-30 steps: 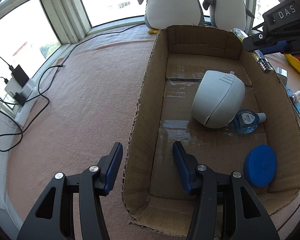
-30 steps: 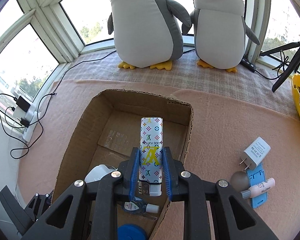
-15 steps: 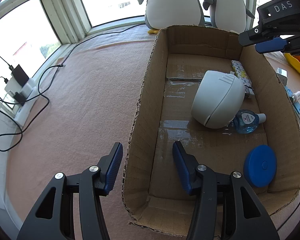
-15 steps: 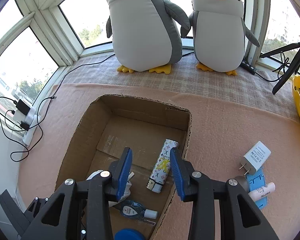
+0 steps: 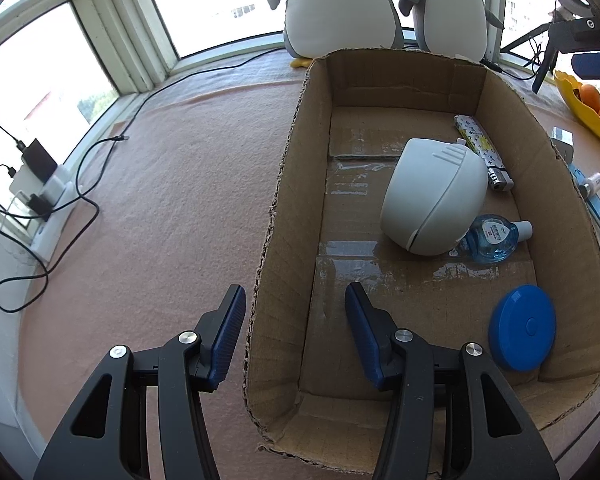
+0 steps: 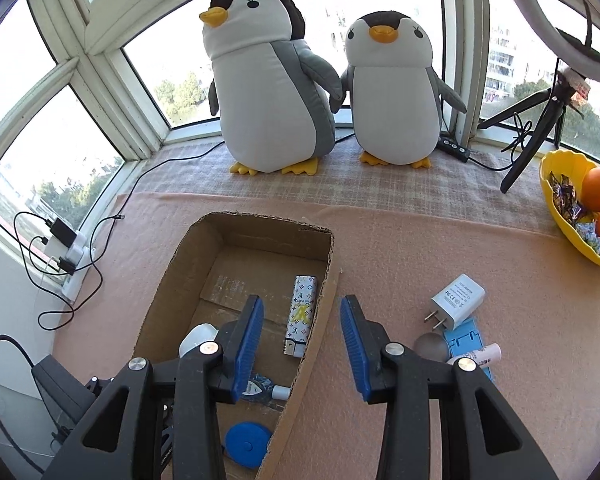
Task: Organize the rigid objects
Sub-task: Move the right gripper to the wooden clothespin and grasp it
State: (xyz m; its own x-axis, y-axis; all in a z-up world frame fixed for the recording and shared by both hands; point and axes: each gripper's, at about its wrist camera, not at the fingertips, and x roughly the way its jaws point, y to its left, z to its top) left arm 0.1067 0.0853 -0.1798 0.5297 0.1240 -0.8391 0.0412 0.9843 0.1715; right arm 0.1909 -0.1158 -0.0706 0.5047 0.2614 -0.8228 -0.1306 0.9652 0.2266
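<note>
A cardboard box (image 5: 284, 184) (image 6: 168, 280) lies open on the pink cloth. Inside are a white rounded device (image 5: 432, 196), a clear blue bottle (image 5: 494, 236), a blue round disc (image 5: 524, 332) (image 6: 246, 440) and a patterned lighter (image 5: 480, 148) (image 6: 300, 316) by the right wall. My left gripper (image 5: 294, 316) is open and straddles the box's left wall. My right gripper (image 6: 300, 344) is open and empty, raised above the box's right wall. A white charger (image 6: 456, 300), a blue holder (image 6: 464, 340) and a small tube (image 6: 480, 354) lie on the cloth to the right.
Two plush penguins (image 6: 268, 92) (image 6: 392, 88) stand at the back by the window. A yellow bowl of oranges (image 6: 580, 208) sits at the far right, next to a black tripod (image 6: 540, 116). A power strip with cables (image 6: 68, 264) lies at the left edge.
My right gripper opened and let the patterned lighter drop into the box, then rose and drew back. The left gripper has not moved.
</note>
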